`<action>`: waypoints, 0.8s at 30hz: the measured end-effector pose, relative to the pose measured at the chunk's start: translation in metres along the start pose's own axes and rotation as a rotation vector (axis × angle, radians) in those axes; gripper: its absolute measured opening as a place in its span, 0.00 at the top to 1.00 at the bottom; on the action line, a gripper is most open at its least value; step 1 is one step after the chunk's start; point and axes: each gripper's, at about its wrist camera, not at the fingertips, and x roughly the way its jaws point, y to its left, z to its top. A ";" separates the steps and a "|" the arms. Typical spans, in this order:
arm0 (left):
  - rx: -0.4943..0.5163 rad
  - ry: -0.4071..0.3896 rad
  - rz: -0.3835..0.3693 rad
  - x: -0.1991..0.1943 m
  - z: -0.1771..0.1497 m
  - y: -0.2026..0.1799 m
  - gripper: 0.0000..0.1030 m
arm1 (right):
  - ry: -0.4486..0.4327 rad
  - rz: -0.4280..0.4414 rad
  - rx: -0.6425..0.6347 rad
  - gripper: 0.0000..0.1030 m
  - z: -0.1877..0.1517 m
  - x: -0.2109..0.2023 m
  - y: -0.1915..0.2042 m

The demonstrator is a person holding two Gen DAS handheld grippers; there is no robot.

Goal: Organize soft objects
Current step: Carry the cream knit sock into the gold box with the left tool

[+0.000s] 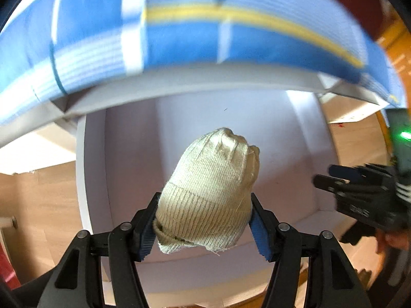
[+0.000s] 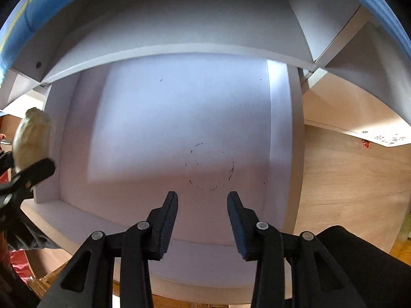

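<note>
Blue-padded fingers (image 1: 147, 227) of the left gripper (image 1: 204, 227) were clamped on the cuff end of a cream knit beanie (image 1: 210, 192), its long axis running fwd and slightly up, crown toward the back wall of the white shelf cubby (image 1: 257, 128). So the hat sat between the left tongs, held in the air at the cubby mouth w/ the compartment straight ahead below the blue striped cloth (image 1: 179, 38). Right gripper (image 2: 203, 218) was spread, holding nothing, facing prob. the same cubby (image 2: 179, 102), w/ the hat (image 2: 32, 138) off to its left.
</note>
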 end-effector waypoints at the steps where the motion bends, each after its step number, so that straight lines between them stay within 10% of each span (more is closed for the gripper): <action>1: 0.018 -0.016 -0.005 -0.012 -0.001 -0.002 0.39 | -0.003 0.005 0.002 0.61 0.002 -0.002 0.002; 24: 0.160 -0.291 -0.061 -0.201 0.076 -0.021 0.38 | 0.015 0.103 -0.016 0.61 0.002 -0.013 0.020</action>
